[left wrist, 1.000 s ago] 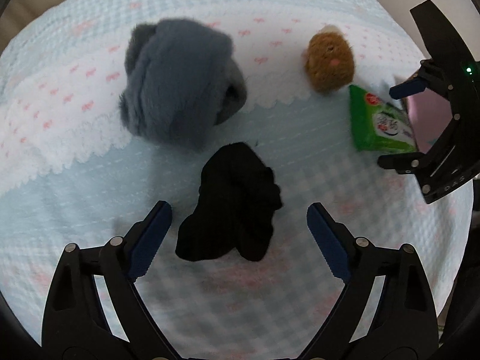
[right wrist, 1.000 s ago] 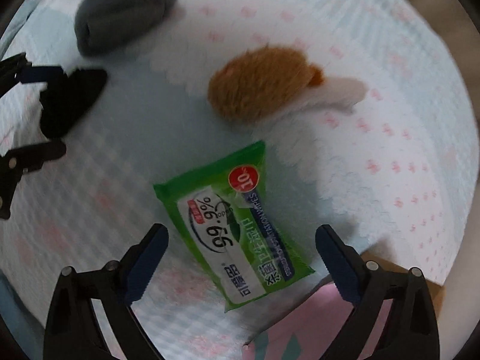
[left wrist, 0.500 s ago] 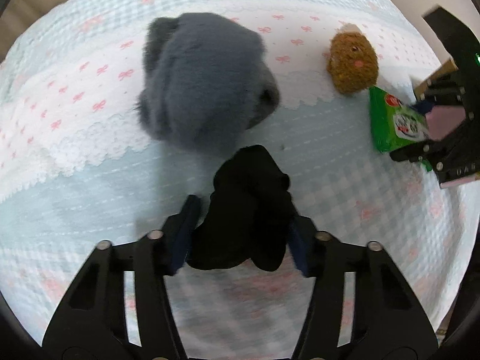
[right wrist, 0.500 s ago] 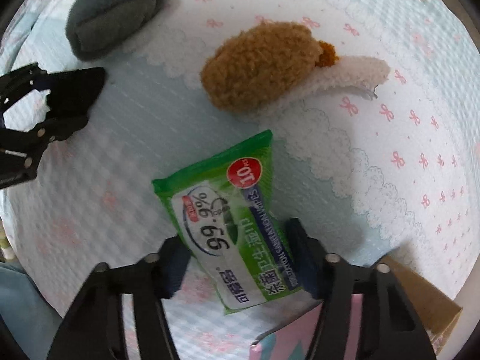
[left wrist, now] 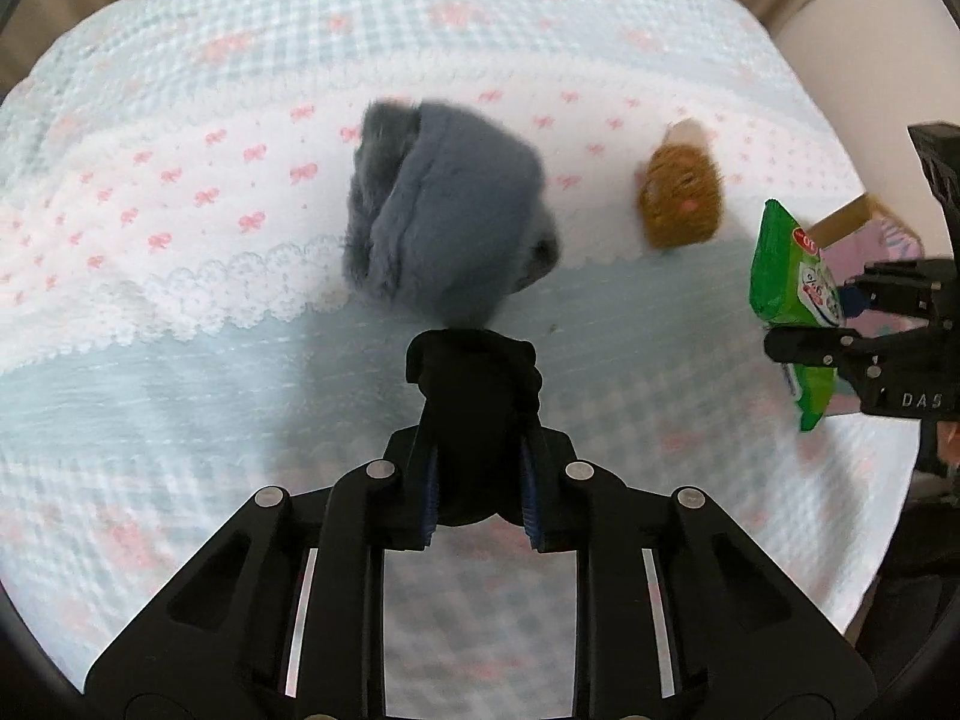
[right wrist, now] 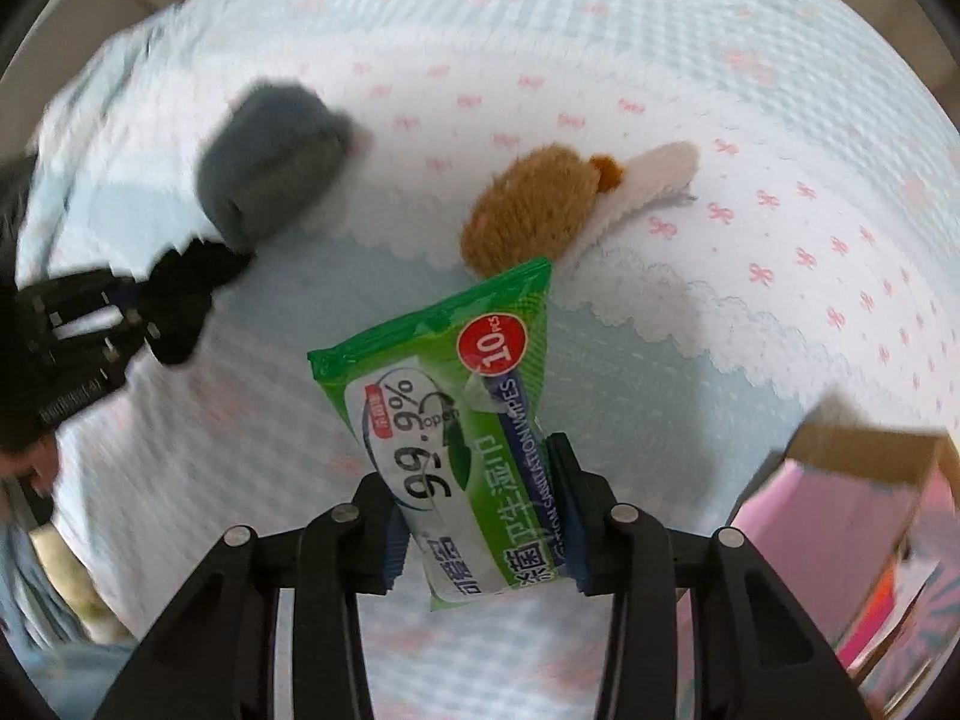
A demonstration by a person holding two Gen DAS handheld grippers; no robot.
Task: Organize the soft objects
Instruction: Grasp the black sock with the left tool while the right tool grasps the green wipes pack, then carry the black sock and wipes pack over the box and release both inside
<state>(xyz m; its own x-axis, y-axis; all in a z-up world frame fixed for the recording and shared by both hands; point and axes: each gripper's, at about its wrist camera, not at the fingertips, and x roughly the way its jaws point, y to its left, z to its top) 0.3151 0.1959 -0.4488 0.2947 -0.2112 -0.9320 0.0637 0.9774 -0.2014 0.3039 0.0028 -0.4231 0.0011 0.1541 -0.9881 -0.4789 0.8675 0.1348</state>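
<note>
My left gripper (left wrist: pixel 478 489) is shut on a black sock bundle (left wrist: pixel 474 396) and holds it above the bedspread. My right gripper (right wrist: pixel 480 519), its jaws still closing, pinches a green wet-wipes pack (right wrist: pixel 456 414) lifted off the bed. From the left wrist view the same pack (left wrist: pixel 792 294) hangs in the right gripper (left wrist: pixel 852 324) at the right edge. From the right wrist view the left gripper (right wrist: pixel 141 306) with the black sock bundle (right wrist: pixel 186 300) shows at the left. A grey fluffy roll (left wrist: pixel 444 228) (right wrist: pixel 270 156) and a brown and white plush sock (left wrist: pixel 681 198) (right wrist: pixel 540 210) lie on the bed.
A light blue and white bedspread (left wrist: pixel 180 330) with pink bows covers the surface. A pink-lined cardboard box (right wrist: pixel 858 528) stands at the right, also seen as box (left wrist: pixel 864 228) behind the wipes. Beige upholstery borders the top.
Both grippers closed from wide open: the left on the black sock bundle, the right on the wipes pack. Both then rose, lifting their objects off the bedspread.
</note>
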